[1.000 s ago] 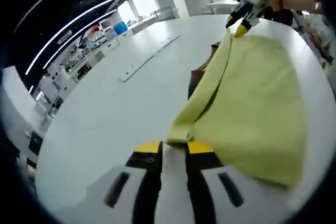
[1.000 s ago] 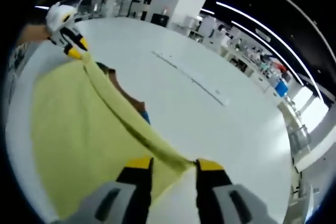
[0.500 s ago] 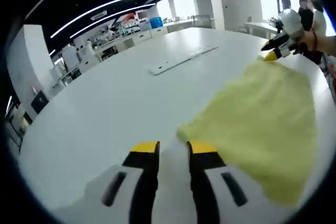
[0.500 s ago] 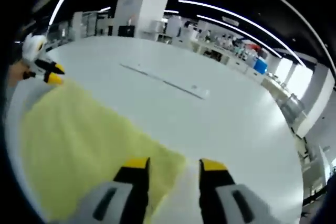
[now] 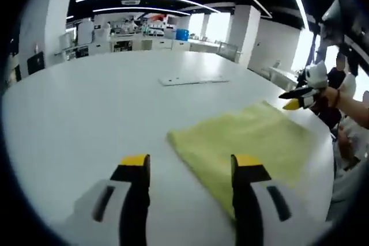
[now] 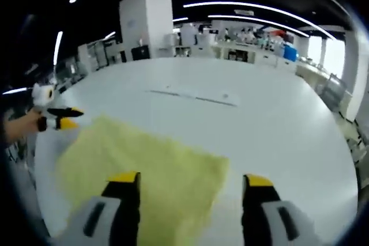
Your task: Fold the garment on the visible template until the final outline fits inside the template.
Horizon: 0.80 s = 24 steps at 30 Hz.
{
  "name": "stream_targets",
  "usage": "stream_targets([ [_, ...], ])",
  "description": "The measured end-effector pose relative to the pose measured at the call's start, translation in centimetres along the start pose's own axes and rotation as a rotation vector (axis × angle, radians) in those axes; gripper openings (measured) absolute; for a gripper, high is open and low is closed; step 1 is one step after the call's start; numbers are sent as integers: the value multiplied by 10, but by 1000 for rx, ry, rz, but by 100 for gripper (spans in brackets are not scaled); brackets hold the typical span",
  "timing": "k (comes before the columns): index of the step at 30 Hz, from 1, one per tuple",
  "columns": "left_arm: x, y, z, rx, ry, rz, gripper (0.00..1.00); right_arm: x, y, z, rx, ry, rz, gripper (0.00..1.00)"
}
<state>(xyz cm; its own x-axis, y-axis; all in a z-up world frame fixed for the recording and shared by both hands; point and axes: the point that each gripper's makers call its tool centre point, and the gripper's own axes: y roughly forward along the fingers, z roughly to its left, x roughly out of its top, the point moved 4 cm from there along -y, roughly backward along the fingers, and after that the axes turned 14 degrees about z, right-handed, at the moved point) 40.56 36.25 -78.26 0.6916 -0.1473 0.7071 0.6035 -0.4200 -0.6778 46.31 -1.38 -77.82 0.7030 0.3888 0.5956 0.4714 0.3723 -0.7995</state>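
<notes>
both my left gripper (image 5: 186, 162) and right gripper (image 6: 192, 180) stand spread apart, holding nothing, over the yellow garment (image 5: 245, 145) lying flat on the white table (image 5: 86, 108); it looks light, soft and floppy, so i'd pinch a near corner or edge.

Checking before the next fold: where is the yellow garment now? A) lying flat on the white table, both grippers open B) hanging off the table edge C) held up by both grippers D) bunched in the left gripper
A: the garment lies flat on the table, left gripper and right gripper open, clear of it.
</notes>
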Motion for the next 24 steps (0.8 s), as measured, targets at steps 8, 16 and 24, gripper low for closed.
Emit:
stream_targets([
  [8, -24, -14, -21, -31, 3, 35, 65, -30, -17, 16, 60, 17, 2, 93],
  [16, -44, -26, -47, -88, 7, 44, 72, -54, -29, 22, 112, -3, 25, 100],
  [24, -63, -35, -63, -119, 14, 59, 69, -74, -42, 32, 145, 8, 22, 98],
])
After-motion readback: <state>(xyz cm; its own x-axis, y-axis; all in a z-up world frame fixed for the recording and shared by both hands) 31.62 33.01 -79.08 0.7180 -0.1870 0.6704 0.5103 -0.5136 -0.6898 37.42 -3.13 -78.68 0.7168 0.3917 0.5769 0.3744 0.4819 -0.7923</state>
